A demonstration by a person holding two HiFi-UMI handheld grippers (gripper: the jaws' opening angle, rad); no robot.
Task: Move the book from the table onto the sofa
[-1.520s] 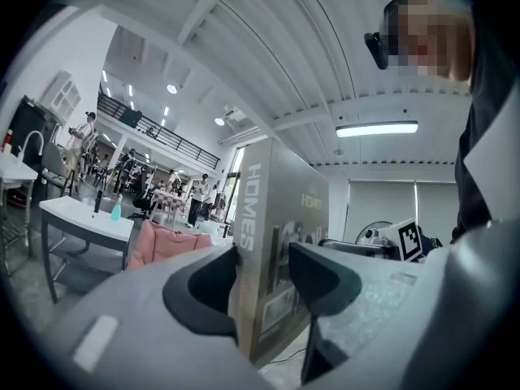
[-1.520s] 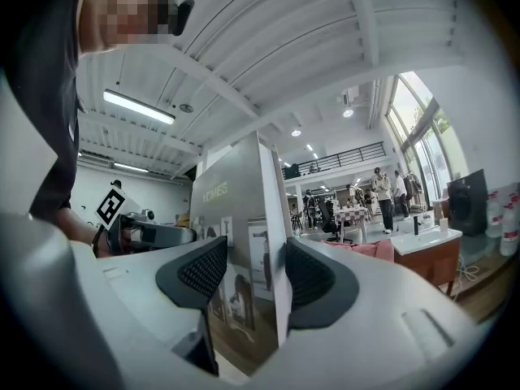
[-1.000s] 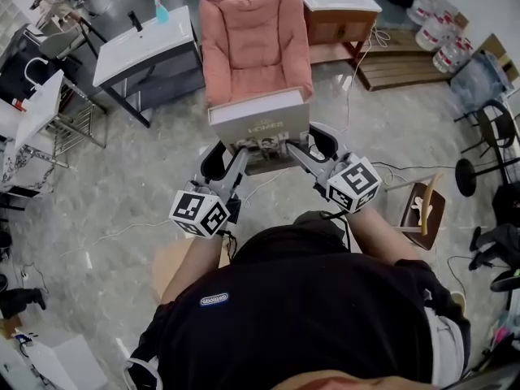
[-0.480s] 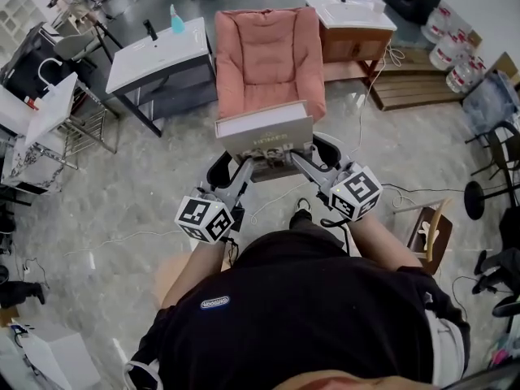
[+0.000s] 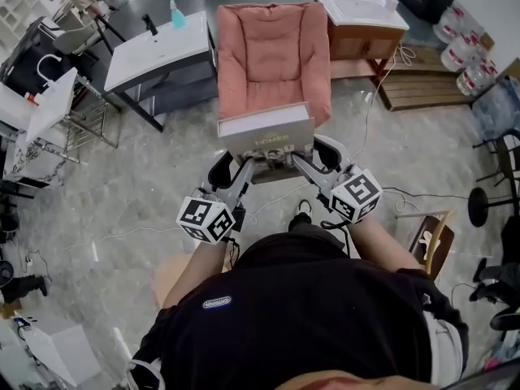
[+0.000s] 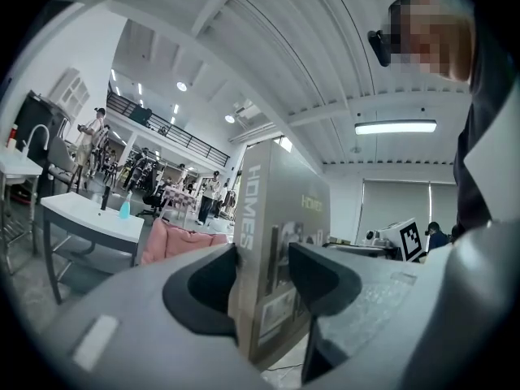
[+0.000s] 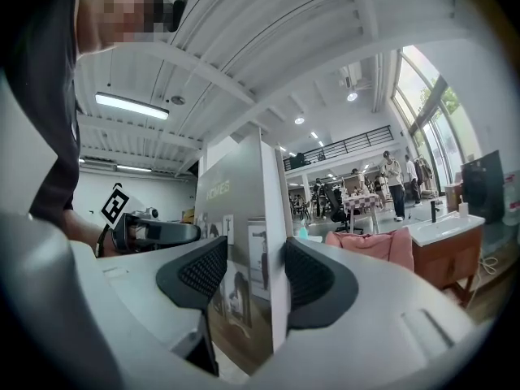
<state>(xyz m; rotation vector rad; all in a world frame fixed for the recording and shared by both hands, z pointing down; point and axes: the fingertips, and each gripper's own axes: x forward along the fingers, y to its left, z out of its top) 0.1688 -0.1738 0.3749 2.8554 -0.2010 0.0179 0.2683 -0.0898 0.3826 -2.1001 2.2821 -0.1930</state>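
Book: the big grey book (image 5: 265, 134) is up in the air over the floor, just in front of the pink sofa (image 5: 273, 51).
Way it lies: its long side runs left to right, and its cover faces up.
Left tongs (image 5: 242, 162): pinching the book's near left edge.
Right tongs (image 5: 299, 159): pinching the book's near right edge.

Seen from my head, my black-shirted torso (image 5: 301, 315) hides the floor under me, and the lower edge cuts it off. The thick grey book (image 5: 268, 136) covers the tips of my left claw (image 5: 241, 162) and my right claw (image 5: 302, 161). Looking along the left claw, its own grey body hides the book's bottom edge. The pink cushioned armchair (image 6: 175, 242) shows only partly beside the book. The small pictures on the cover are too blurred to tell.
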